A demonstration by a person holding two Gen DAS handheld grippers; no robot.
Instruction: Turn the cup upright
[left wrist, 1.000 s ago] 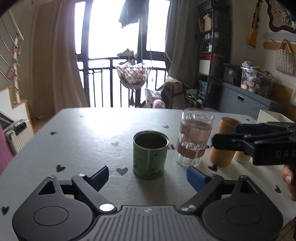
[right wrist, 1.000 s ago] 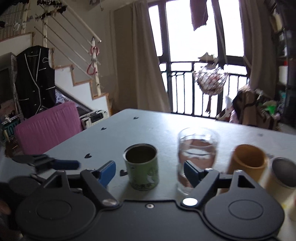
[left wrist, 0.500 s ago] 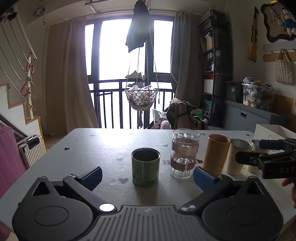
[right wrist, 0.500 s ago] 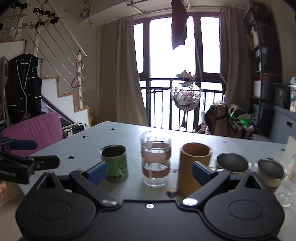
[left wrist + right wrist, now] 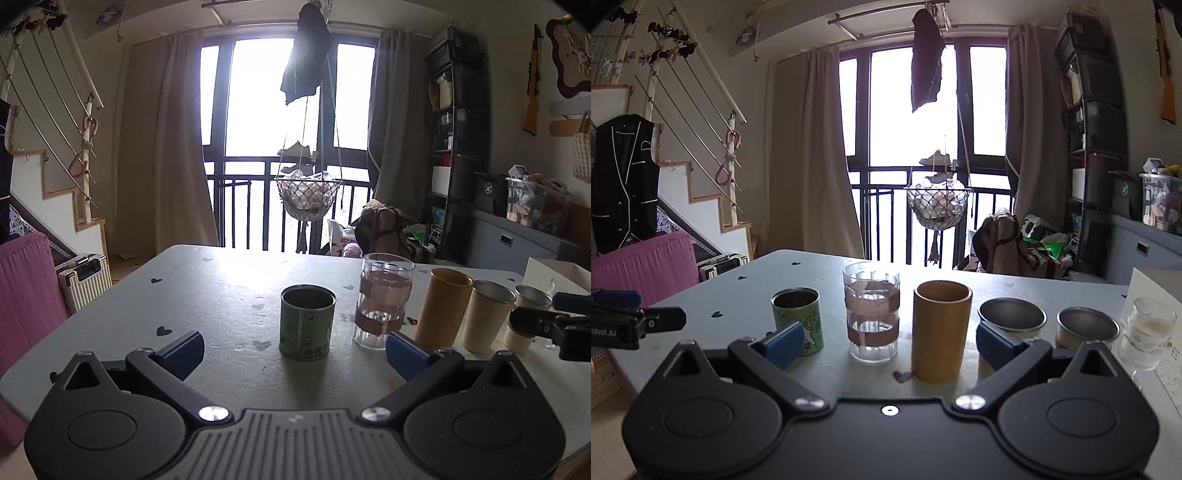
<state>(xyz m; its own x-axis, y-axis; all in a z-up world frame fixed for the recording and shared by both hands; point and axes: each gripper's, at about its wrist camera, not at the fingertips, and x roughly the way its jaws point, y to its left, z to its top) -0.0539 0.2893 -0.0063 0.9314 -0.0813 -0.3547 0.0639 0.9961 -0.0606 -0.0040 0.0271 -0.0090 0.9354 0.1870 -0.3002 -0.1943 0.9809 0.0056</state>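
A row of cups stands upright on the grey table: a green tin cup, a clear glass with a brown band, a tall ochre cup, a beige metal-lined cup and another small cup. My left gripper is open and empty, just short of the green cup. My right gripper is open and empty, near the glass and the ochre cup.
A small clear glass stands at the table's right end beside a white box. A pink chair and a white case stand left of the table. A hanging wire basket is beyond the far edge.
Both grippers have drawn back and up from the cups, so more of the row and the room shows. The cups have not moved. Both grippers stay open.
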